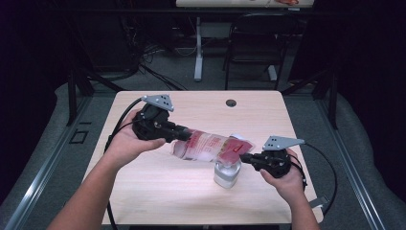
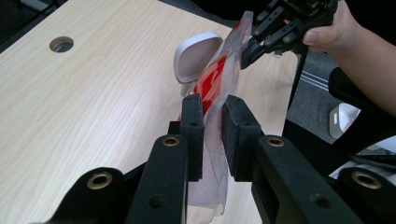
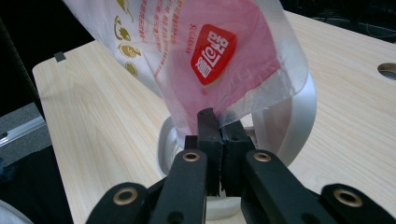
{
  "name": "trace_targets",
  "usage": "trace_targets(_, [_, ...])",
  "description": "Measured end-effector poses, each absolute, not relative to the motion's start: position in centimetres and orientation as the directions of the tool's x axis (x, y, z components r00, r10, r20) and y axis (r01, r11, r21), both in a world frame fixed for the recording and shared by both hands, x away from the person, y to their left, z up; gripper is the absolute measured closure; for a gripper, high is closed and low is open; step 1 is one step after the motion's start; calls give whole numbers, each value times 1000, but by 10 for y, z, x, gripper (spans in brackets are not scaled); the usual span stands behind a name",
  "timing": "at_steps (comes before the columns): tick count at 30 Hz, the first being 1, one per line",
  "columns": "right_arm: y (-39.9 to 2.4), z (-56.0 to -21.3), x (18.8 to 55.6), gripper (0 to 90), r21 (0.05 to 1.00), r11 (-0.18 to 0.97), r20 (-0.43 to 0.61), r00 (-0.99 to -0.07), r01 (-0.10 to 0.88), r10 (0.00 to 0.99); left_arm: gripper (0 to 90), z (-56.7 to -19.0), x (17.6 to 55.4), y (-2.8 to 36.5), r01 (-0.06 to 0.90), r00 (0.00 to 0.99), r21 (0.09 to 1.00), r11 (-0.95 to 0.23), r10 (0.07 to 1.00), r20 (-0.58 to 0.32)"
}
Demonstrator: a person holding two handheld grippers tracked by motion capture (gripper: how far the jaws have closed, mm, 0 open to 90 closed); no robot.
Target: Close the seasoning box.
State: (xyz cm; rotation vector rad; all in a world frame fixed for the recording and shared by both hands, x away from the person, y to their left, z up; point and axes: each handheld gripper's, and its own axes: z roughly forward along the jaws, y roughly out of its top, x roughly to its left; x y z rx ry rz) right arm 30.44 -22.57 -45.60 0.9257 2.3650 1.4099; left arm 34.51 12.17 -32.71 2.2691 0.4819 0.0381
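Note:
A clear plastic bag (image 1: 207,145) with red print and pale powder inside is stretched between both grippers above the table (image 1: 158,191). My left gripper (image 1: 187,136) is shut on its left end; in the left gripper view the pads (image 2: 194,121) squeeze the bag (image 2: 215,91). My right gripper (image 1: 243,158) is shut on the lower right corner, and its jaws (image 3: 218,122) pinch the bag's edge (image 3: 210,56). Just under that corner stands a small white jar (image 1: 226,175) with its flip lid (image 2: 198,56) up. The jar's rim (image 3: 299,116) curves around behind the bag.
A round cable hole (image 1: 231,102) sits near the table's far edge. Beyond the table are a black chair (image 1: 253,43), a white desk leg (image 1: 198,52) and loose cables on the floor. Bare wood lies in front of and left of the jar.

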Motion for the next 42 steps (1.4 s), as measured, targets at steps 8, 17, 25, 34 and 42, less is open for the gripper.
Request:
trace_targets(8, [-225, -455, 304, 895, 863, 315, 129, -776, 394, 618, 792, -337, 345, 132, 347, 920, 724, -596, 368, -138])
trace_targets(17, [-221, -457, 305, 890, 869, 301, 141, -780, 393, 610, 791, -350, 345, 143, 381, 906, 726, -573, 388, -169])
trace_targets(25, [-220, -461, 307, 862, 872, 284, 163, -784, 398, 600, 790, -355, 344, 146, 385, 904, 728, -568, 389, -176])
trace_targets(34, [-219, -469, 310, 840, 876, 261, 202, -799, 406, 566, 791, -361, 344, 153, 396, 899, 731, -555, 395, -187])
trace_targets(42, [-220, -473, 311, 852, 883, 227, 234, -805, 411, 544, 790, -369, 344, 161, 403, 896, 736, -544, 396, -198])
